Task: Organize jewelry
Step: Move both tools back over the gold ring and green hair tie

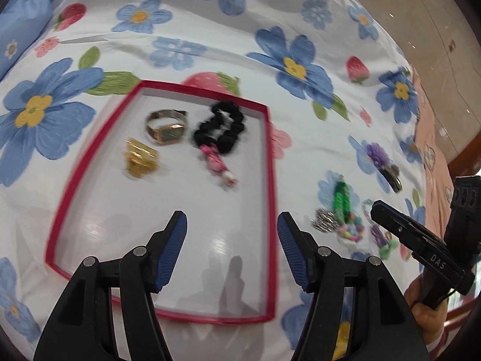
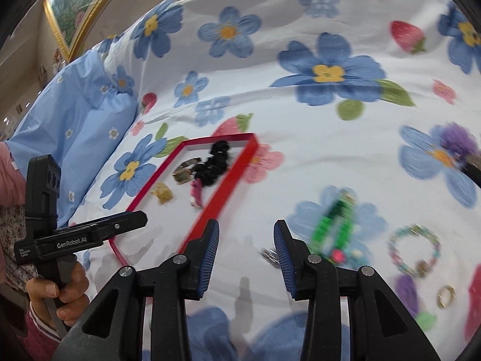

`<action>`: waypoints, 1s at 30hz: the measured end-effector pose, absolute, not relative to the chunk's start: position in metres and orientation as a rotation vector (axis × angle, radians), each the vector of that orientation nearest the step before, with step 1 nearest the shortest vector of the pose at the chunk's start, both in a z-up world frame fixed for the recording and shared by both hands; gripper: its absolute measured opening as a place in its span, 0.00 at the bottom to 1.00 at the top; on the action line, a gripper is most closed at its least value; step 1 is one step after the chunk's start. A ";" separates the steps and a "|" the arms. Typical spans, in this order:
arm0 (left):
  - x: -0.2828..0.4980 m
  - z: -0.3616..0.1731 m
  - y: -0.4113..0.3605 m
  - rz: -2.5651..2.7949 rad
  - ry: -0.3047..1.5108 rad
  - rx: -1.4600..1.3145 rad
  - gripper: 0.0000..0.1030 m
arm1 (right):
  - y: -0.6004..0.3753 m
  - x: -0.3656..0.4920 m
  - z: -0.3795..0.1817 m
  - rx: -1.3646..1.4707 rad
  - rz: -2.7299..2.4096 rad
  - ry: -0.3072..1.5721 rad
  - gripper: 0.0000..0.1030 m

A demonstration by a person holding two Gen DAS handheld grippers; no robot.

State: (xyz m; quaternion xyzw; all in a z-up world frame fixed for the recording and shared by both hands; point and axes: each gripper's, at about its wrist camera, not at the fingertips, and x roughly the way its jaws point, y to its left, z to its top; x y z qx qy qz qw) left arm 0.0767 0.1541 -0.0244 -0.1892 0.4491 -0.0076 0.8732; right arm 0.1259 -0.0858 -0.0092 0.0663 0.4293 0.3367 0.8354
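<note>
A red-rimmed tray (image 1: 272,162) with a white floor lies on the flowered bedsheet. In it are a gold watch (image 1: 166,128), a gold clip (image 1: 140,158), a black scrunchie (image 1: 221,128) and a pink charm (image 1: 218,164). My left gripper (image 1: 231,228) hangs open over the tray's near half, empty. The right gripper (image 2: 246,240) is open and empty above the sheet, just right of the tray (image 2: 224,192). Loose on the sheet lie a green beaded piece (image 2: 333,225), a pastel bead bracelet (image 2: 413,251), a silver piece (image 2: 269,255), a gold ring (image 2: 446,296) and a purple pom clip (image 2: 460,144).
A light blue pillow (image 2: 81,126) lies left of the tray. A gold-framed picture (image 2: 75,9) hangs on the wall behind. The bed's right edge meets a beige floor (image 1: 421,15). A peach cloth (image 1: 436,165) lies at that edge. A person's hand (image 2: 60,294) holds the left tool.
</note>
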 end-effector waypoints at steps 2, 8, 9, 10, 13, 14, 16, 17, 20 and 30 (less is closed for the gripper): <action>0.076 -0.024 0.141 -0.039 0.944 -0.376 0.60 | -0.104 0.123 -0.010 0.150 0.685 0.904 0.39; 0.077 -0.022 0.112 -0.090 0.956 -0.333 0.60 | -0.145 0.118 -0.011 0.180 0.609 0.898 0.40; 0.077 -0.022 0.109 -0.093 0.956 -0.329 0.60 | -0.152 0.117 -0.011 0.184 0.598 0.897 0.41; 0.077 -0.021 0.106 -0.097 0.958 -0.325 0.60 | -0.157 0.116 -0.012 0.188 0.591 0.895 0.41; 0.078 -0.021 0.096 -0.112 0.964 -0.309 0.60 | -0.174 0.114 -0.014 0.200 0.565 0.893 0.42; 0.079 -0.021 0.092 -0.115 0.965 -0.303 0.60 | -0.181 0.113 -0.015 0.207 0.555 0.894 0.43; 0.081 -0.021 0.086 -0.125 0.969 -0.293 0.60 | -0.190 0.112 -0.016 0.214 0.540 0.894 0.43; 0.081 -0.021 0.083 -0.129 0.970 -0.290 0.60 | -0.196 0.111 -0.017 0.220 0.530 0.895 0.43; 0.085 -0.021 0.074 -0.143 0.976 -0.279 0.60 | -0.211 0.109 -0.020 0.234 0.507 0.895 0.43; 0.099 -0.024 0.038 -0.210 0.998 -0.225 0.60 | -0.244 0.110 -0.027 0.259 0.446 0.903 0.43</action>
